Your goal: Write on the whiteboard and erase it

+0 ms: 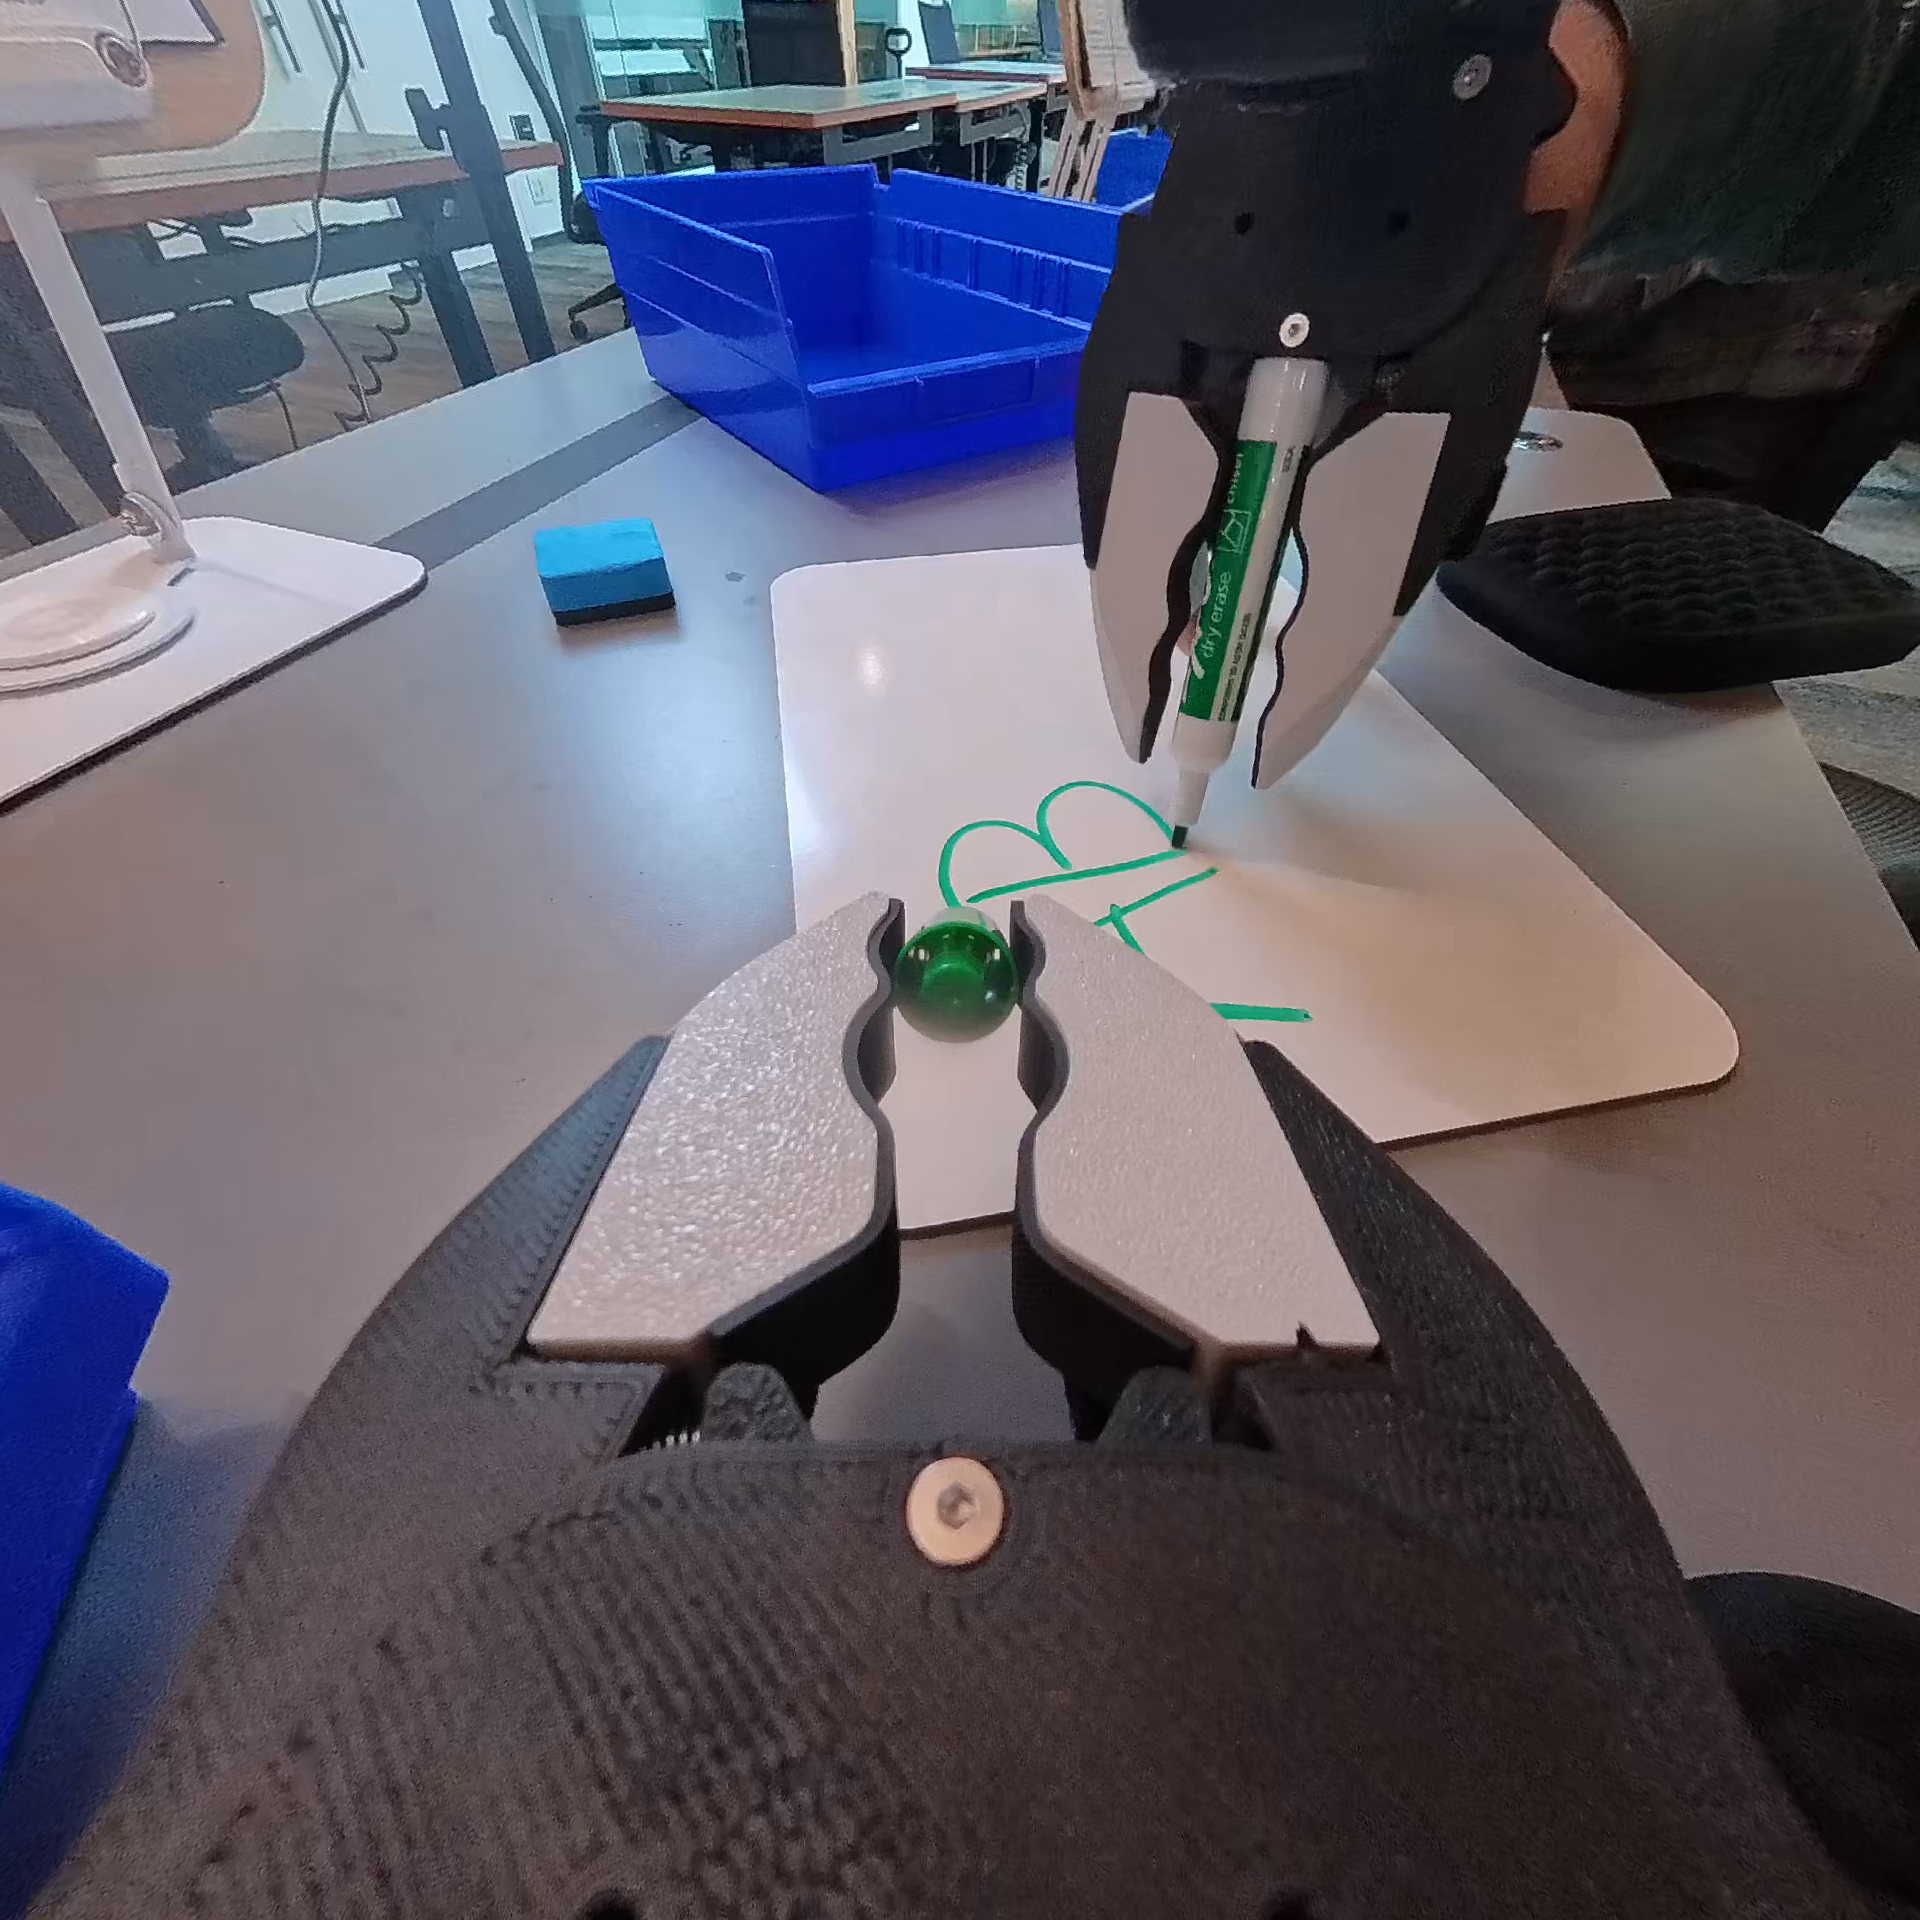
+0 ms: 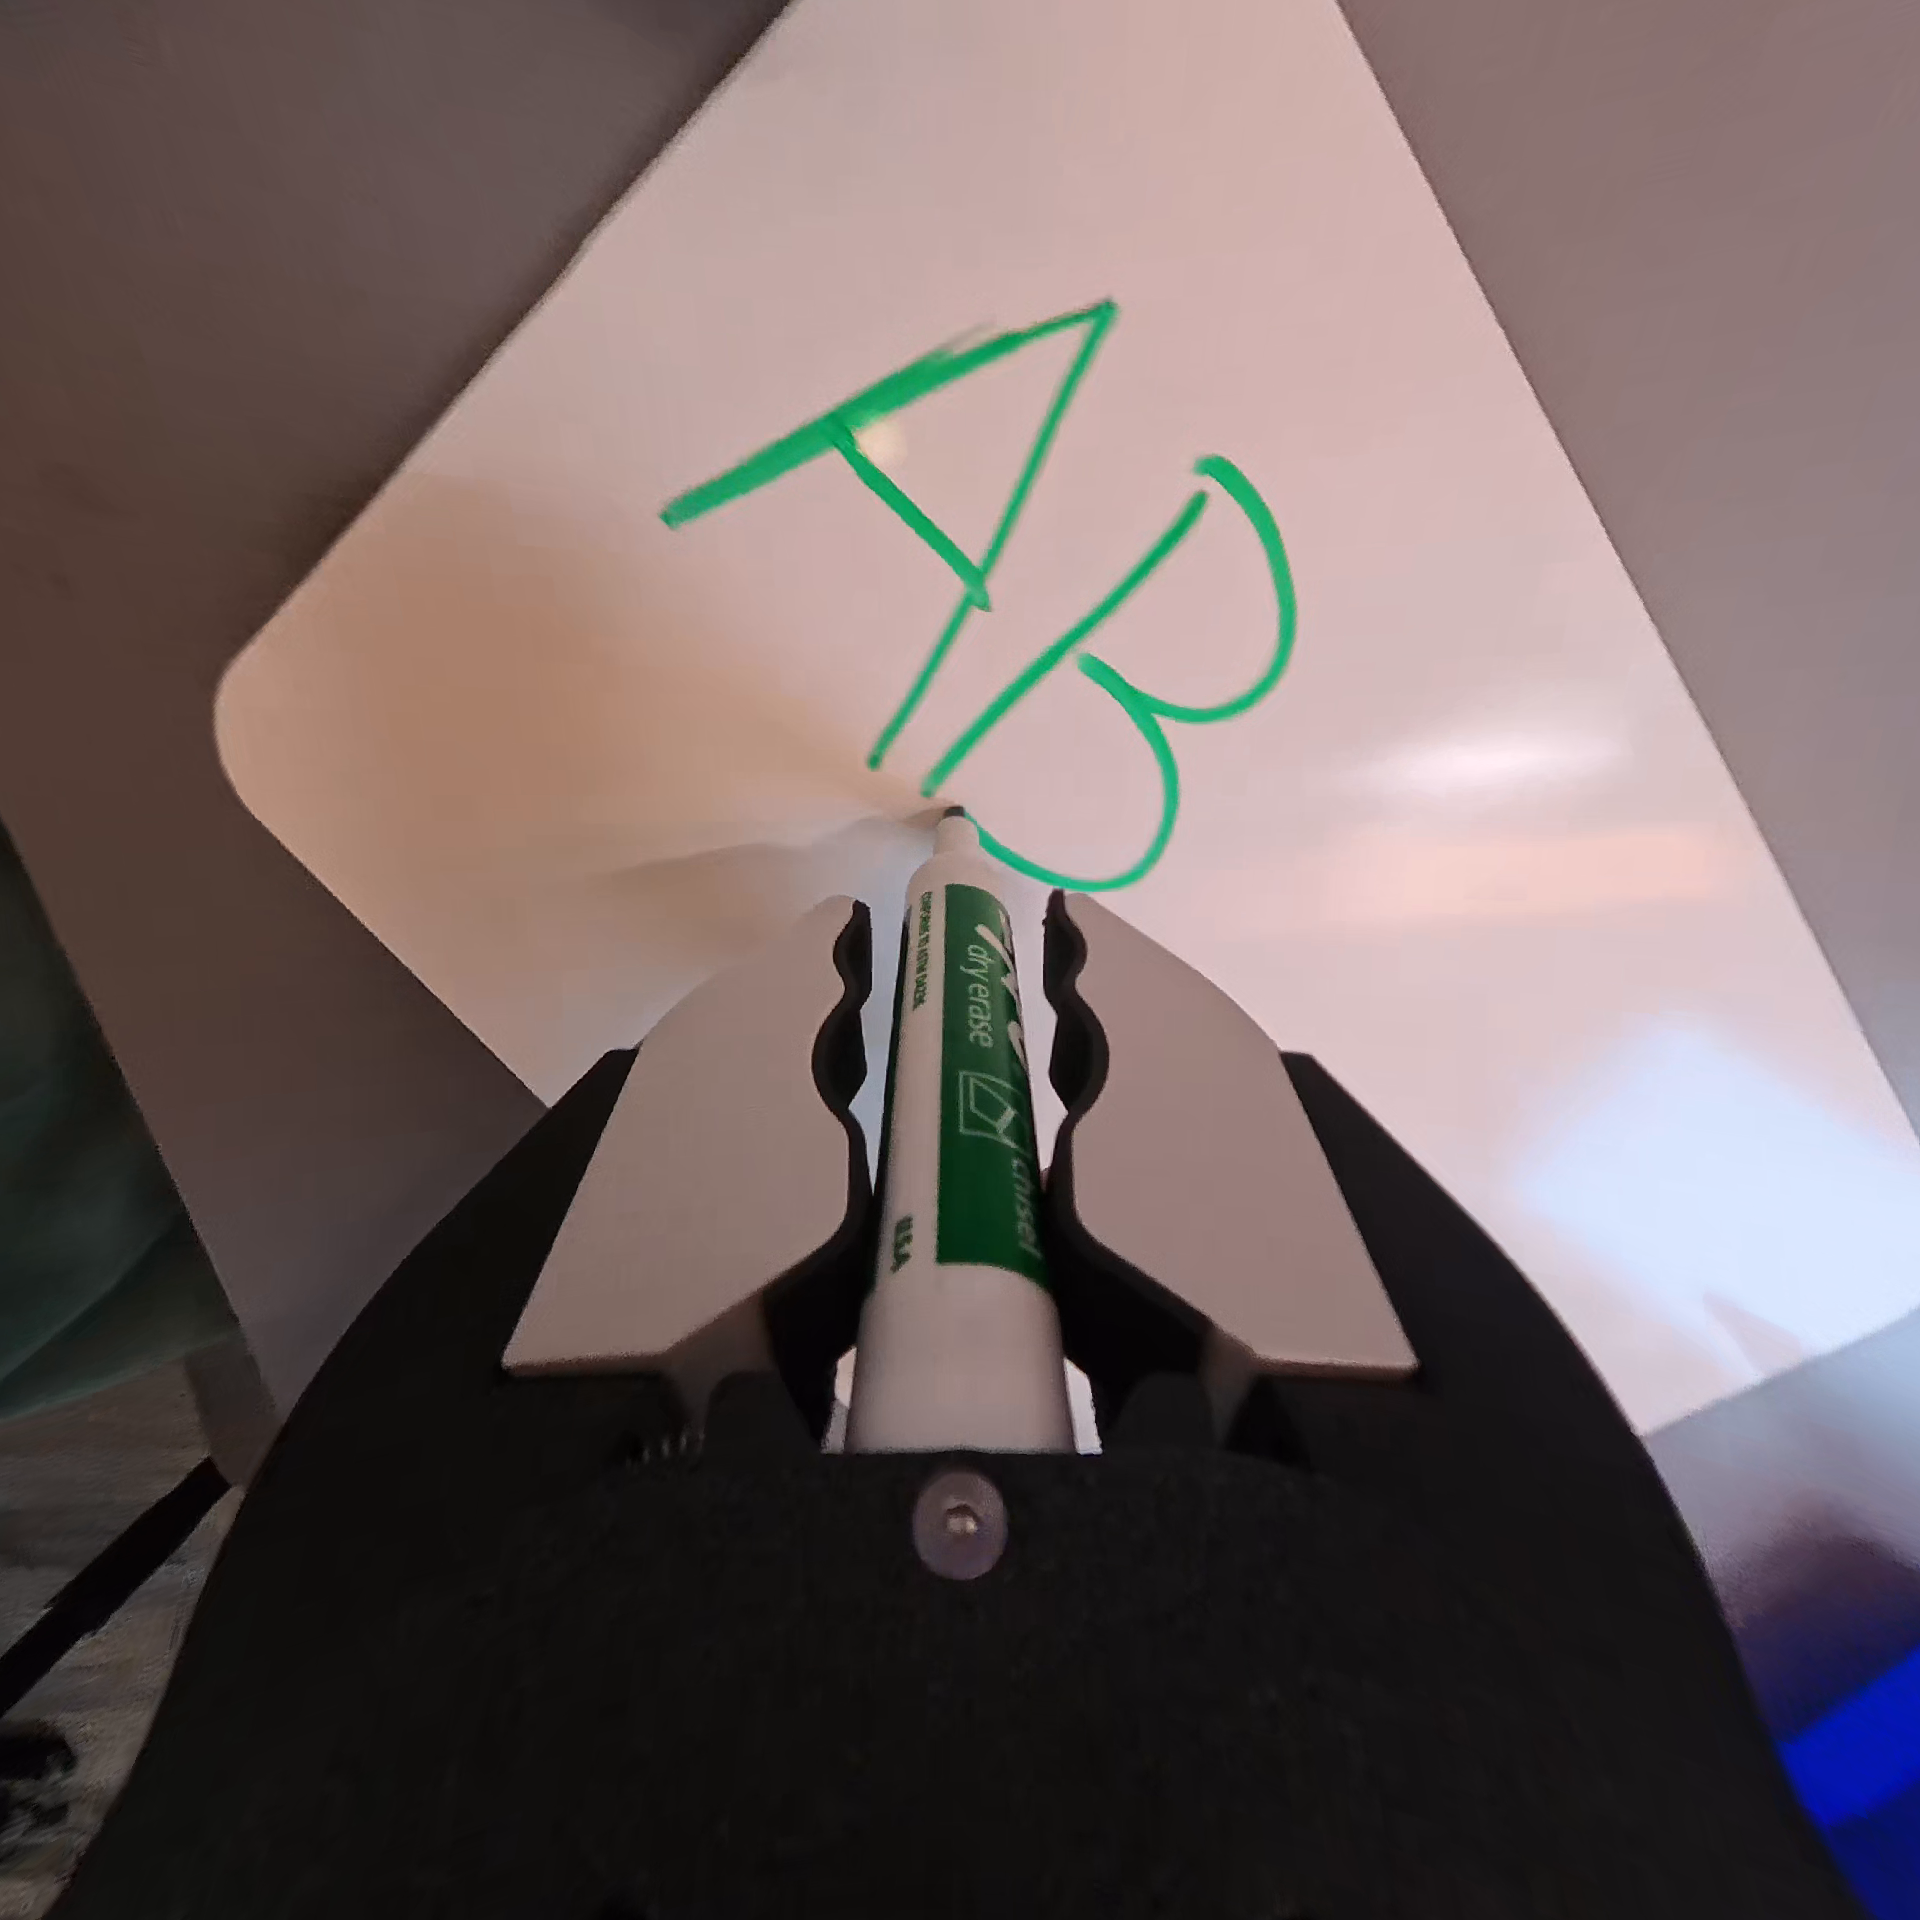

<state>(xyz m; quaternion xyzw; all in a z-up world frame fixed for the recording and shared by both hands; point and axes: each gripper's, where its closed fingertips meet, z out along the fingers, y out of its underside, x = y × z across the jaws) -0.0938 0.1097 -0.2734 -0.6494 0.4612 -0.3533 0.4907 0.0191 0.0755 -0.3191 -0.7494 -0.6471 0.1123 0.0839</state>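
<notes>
Pressing the marker [image 2: 961, 1091] tip onto the whiteboard [image 1: 1507, 997], I have my right jaws clenched on the middle of its barrel, the tip touching the board at the foot of the green strokes [image 2: 1049, 623]. The barrel is light, stiff and smooth, so I judge it could slide up through the grip if I bear down hard; holding it low, near the tip, keeps the line steady. My left jaws grasp the green cap [image 1: 954, 982], a small hard piece that would roll if dropped, held over the board's near edge.

The whiteboard lies flat on the grey surface [image 1: 416, 935], thin and slick, and likely to skate under a sideways push. In the left wrist view the blue eraser [image 1: 605, 569] rests at 11 o'clock from the board, well apart from it. It looks soft and light; I would take it across its short sides. A blue bin [image 1: 862, 312] stands at 12 o'clock.
</notes>
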